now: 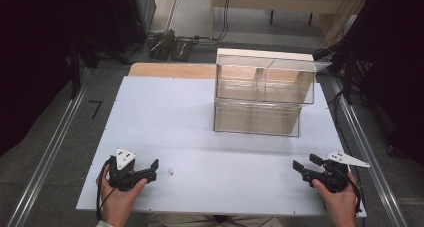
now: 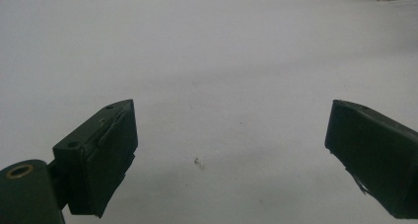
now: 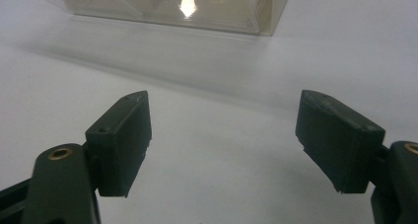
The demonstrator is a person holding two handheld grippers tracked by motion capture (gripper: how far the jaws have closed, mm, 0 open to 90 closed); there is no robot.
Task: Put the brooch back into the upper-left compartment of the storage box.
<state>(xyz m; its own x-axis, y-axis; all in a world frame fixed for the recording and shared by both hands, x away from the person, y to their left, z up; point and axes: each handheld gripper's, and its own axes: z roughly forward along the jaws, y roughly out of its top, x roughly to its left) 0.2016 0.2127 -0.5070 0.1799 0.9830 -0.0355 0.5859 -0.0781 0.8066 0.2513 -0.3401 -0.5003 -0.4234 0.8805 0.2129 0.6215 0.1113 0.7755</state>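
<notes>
A white table [image 1: 200,122] carries everything here, its bare top also running under both gripper views. Toward its far right stands a clear two-tier bin [image 1: 264,92], upright, with a divider in the upper tier; its lower front edge appears at the top of the right gripper view [image 3: 167,7], well ahead of the jaws.

The left gripper [image 1: 154,168] rests low at the near left of the table, held in the person's left hand [image 1: 117,199], with jaws spread wide and nothing between them; the left gripper view [image 2: 231,150] confirms the wide gap over bare tabletop. The right gripper [image 1: 305,163] sits at the near right, in the right hand [image 1: 340,202], jaws likewise wide apart and empty, as its own view [image 3: 224,140] shows.

A small white object [image 1: 171,172], too small to identify, lies on the table just beside the left gripper's tips, on their right, apart from them and well away from the right gripper and the bin.
</notes>
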